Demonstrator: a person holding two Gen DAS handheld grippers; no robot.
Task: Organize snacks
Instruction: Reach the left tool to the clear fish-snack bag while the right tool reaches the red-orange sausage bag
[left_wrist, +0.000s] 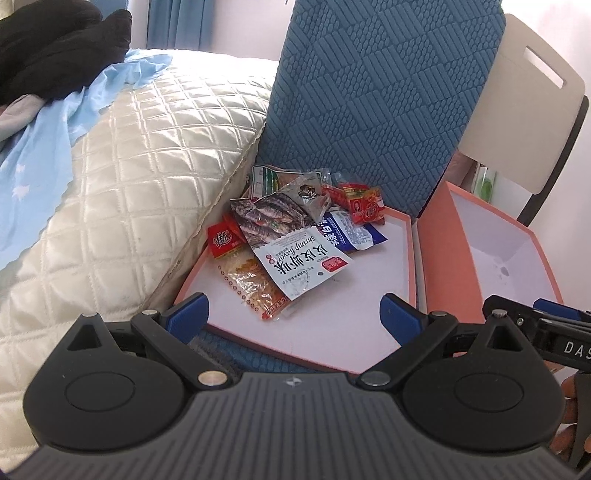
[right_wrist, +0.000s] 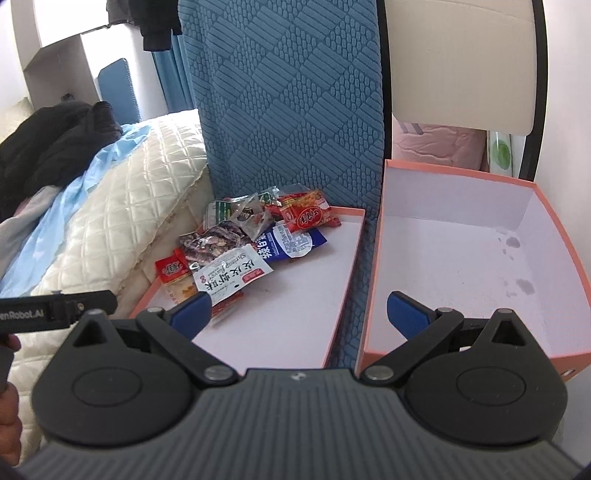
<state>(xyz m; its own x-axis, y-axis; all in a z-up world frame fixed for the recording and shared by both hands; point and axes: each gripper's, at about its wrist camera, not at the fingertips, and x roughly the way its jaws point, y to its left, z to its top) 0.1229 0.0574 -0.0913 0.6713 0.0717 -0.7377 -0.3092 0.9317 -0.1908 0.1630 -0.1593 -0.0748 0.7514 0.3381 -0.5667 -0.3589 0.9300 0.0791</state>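
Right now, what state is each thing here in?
Left tool: open, holding nothing.
Right tool: open, holding nothing.
Snack packets: sealed, piled in the shallow lid.
Shallow lid: lying open side up.
Deep box: open, no snacks inside, a few stains on its floor.

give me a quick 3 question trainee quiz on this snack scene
1. True or false: the deep pink cardboard box already holds snacks.
2. Which packet lies on top, nearest the left gripper? A) the white shrimp flavor packet B) the blue and white packet C) the small red packet
3. Fill in: the snack pile sits in the shallow pink box lid, which rests on a ____ textured chair seat.

Key: 1 false, it holds no snacks and shows only a few stains. 2 A. 3 blue. Both the left and the right gripper are open and hold nothing.
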